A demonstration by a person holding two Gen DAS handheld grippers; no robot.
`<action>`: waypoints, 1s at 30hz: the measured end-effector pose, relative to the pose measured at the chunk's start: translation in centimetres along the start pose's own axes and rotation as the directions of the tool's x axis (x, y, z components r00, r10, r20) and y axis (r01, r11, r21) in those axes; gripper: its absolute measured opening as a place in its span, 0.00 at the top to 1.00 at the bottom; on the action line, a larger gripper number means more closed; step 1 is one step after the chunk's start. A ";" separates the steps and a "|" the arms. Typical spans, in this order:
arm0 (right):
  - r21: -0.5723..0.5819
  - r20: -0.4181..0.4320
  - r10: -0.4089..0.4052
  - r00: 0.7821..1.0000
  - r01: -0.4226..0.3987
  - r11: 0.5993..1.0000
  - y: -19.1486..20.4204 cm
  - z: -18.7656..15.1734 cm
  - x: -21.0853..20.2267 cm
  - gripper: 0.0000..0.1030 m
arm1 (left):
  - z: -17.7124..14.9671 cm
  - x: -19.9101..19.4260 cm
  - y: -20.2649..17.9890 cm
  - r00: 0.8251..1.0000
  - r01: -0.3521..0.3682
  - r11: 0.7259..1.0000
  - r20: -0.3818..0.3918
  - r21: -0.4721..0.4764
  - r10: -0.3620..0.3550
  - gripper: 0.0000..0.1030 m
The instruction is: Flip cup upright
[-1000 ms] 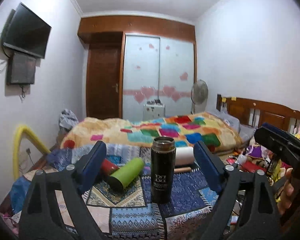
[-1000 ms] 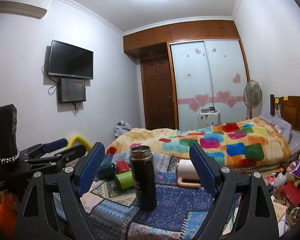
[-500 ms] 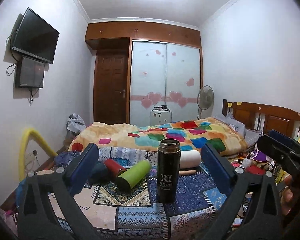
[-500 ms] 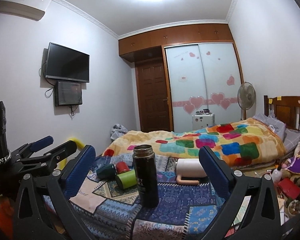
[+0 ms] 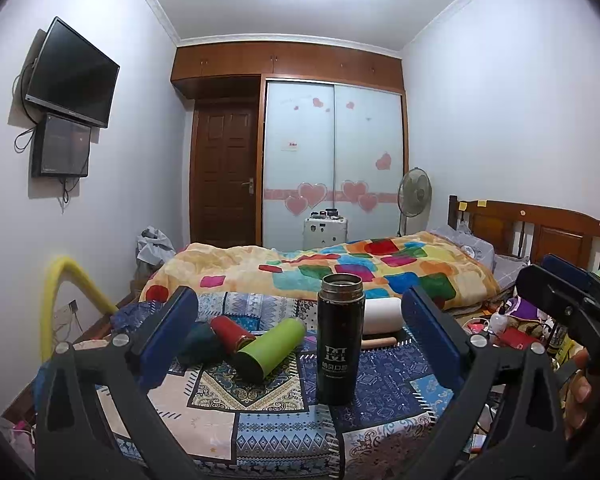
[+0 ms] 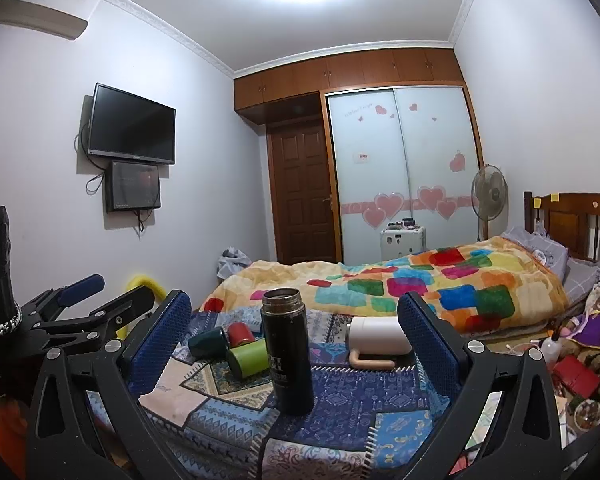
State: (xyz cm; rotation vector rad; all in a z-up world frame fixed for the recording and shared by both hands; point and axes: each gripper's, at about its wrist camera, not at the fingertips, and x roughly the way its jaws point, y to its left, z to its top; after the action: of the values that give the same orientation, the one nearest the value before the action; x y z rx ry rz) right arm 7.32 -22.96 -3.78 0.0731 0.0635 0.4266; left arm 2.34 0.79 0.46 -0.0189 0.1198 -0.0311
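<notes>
black flask (image 5: 340, 338) stands upright on the patterned cloth (image 5: 268, 432) of the tabletop, mouth up, free of both my grippers. my left gripper (image 5: 300, 344) hangs before it with jaws spread wide and empty, and my right gripper (image 6: 294, 346) the same. i judge that flip finished. what remains lies toppled behind it: a green cup (image 5: 270, 344) on its side just left of the flask, a red cup (image 5: 232, 332) and a dark green cup (image 6: 208, 342) close beside that, and a white mug (image 6: 380, 336) on its side to the right. next i would reach past the flask without knocking it, close across the green cup's barrel, and swing its mouth upward.
</notes>
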 end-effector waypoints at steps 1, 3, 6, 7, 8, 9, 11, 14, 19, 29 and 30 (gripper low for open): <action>-0.001 -0.001 0.000 1.000 0.000 1.000 0.0 0.0 0.0 0.00 | 0.0 0.0 0.0 1.000 0.000 1.000 -0.001 0.001 0.000 0.00; -0.001 -0.002 0.000 1.000 0.000 1.000 0.0 0.0 0.0 0.00 | -0.1 0.1 0.0 1.000 0.004 1.000 -0.003 0.001 -0.004 0.00; 0.003 -0.003 0.001 1.000 -0.001 1.000 -0.1 -0.1 0.1 0.00 | -0.1 0.2 0.0 1.000 0.010 1.000 -0.005 0.001 -0.010 0.00; 0.003 -0.003 0.001 1.000 -0.001 1.000 -0.1 -0.1 0.1 0.00 | -0.1 0.2 0.0 1.000 0.014 1.000 -0.005 0.002 -0.014 0.00; 0.002 -0.002 0.000 1.000 0.000 1.000 -0.1 -0.1 0.1 0.00 | -0.1 0.2 0.0 1.000 0.015 1.000 -0.005 0.000 -0.015 0.00; 0.002 -0.002 -0.001 1.000 0.001 1.000 -0.1 -0.1 0.1 0.00 | -0.1 0.3 0.0 1.000 0.017 1.000 -0.006 -0.003 -0.017 0.00; 0.002 -0.002 -0.002 1.000 0.002 1.000 -0.1 -0.1 0.1 0.00 | -0.1 0.3 0.0 1.000 0.022 1.000 -0.008 -0.004 -0.022 0.00; 0.004 -0.002 -0.004 1.000 0.004 1.000 -0.2 -0.1 0.1 0.00 | -0.1 0.3 0.0 1.000 0.017 1.000 -0.008 0.001 -0.017 0.00; 0.003 -0.002 -0.003 1.000 0.003 1.000 -0.3 0.0 0.1 0.00 | -0.1 0.5 -0.1 0.999 0.026 1.000 -0.021 -0.001 -0.026 0.00; 0.004 -0.006 -0.003 1.000 0.003 1.000 -0.3 0.0 0.2 0.00 | -0.2 0.6 -0.2 0.999 0.037 0.999 -0.028 -0.001 -0.037 0.00; 0.004 -0.006 -0.002 1.000 0.002 1.000 -0.3 0.0 0.2 0.00 | -0.2 0.6 -0.2 0.999 0.040 0.999 -0.029 -0.001 -0.040 0.00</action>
State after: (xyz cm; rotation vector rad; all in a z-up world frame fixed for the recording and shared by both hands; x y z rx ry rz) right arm 7.63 -23.20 -3.81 0.0757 0.0704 0.4247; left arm 2.93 0.55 0.21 -0.0210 0.1487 -0.0709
